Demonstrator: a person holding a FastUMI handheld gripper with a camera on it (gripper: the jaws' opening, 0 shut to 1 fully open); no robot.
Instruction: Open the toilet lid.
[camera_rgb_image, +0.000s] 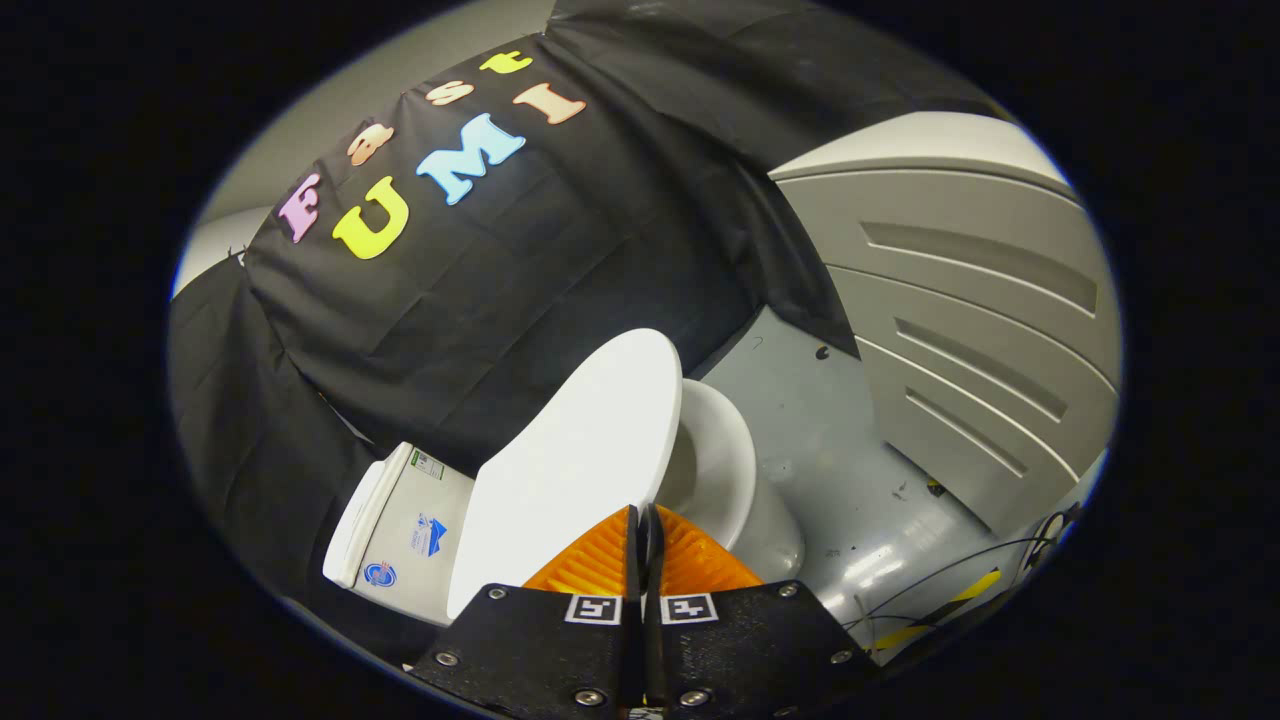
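Your fingers (645, 520) are pressed close together, and the free edge of the toilet lid (575, 465) looks pinched in the thin slit between them; the contact itself sits right at the tips, so you cannot be fully sure both pads bear on it. The lid is already lifted off the seat (722, 460) and stands tilted, roughly halfway up by my judgement. Its broad top face lies to the left of your fingers, and the open bowl (775, 540) lies to the right, just beyond the tips. The lid's long axis runs away from your fingers toward its far rounded end, while the hinge side sits near the tank (400, 535), low and left. So the remaining swing goes leftward, toward the tank and the black cloth wall (480, 300) behind it, away from the grey panelled door (990, 330) on the right.
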